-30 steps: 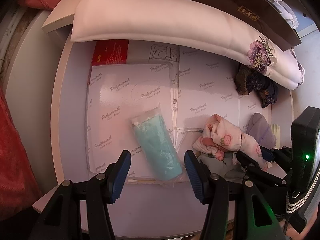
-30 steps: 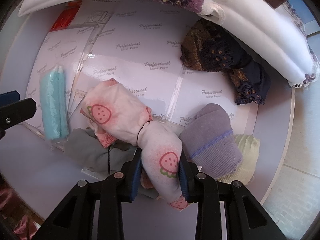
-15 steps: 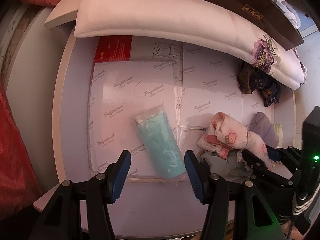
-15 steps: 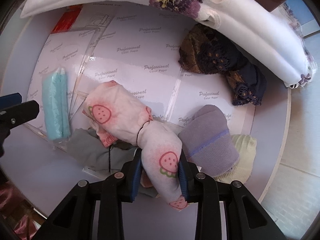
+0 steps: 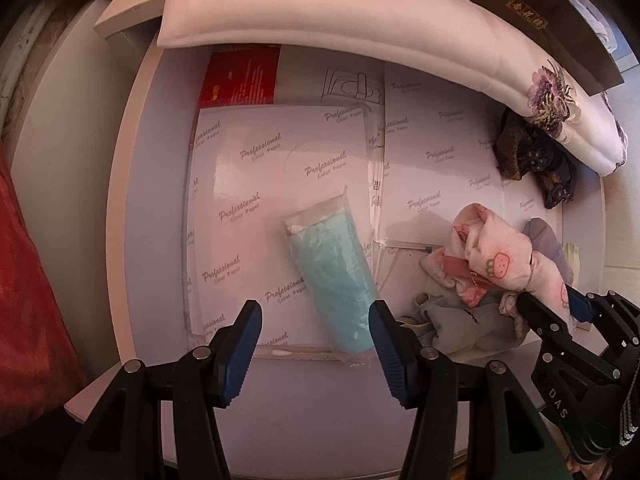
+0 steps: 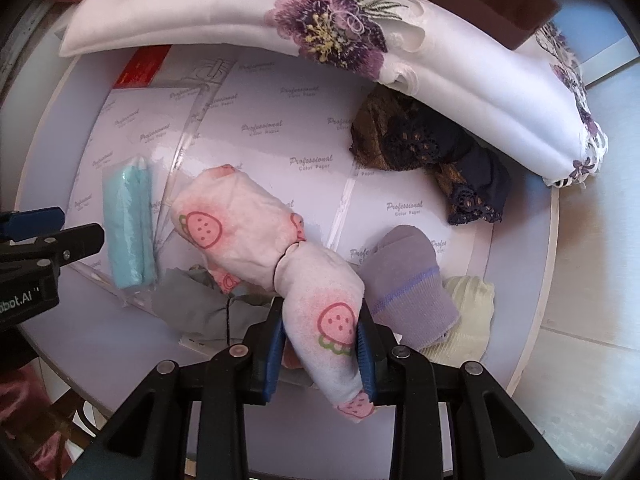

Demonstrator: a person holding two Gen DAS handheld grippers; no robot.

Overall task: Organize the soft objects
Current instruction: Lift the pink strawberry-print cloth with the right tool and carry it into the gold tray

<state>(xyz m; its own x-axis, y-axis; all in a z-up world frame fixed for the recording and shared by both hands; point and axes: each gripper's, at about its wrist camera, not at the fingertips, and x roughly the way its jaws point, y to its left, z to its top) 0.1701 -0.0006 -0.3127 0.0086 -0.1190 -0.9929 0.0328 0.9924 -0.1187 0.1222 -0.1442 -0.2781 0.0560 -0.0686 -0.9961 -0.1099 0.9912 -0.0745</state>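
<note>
My right gripper is shut on one end of a pink strawberry-print cloth bundle, whose other end hangs over a grey cloth. The left wrist view shows the same bundle at the right, with the right gripper clamped on its lower end. My left gripper stands open above a teal cloth in a clear plastic bag, not touching it. Beside the bundle lie a purple knit piece, a pale yellow cloth and a dark lace cloth.
A round white table carries glossy printed paper sheets, a red pack and a cotton swab. A long white flowered pillow lies along the back. Red fabric hangs at the left; tiled floor shows on the right.
My right gripper has risen a little with the pink bundle still in it. The left gripper has stayed open over the teal pack.
</note>
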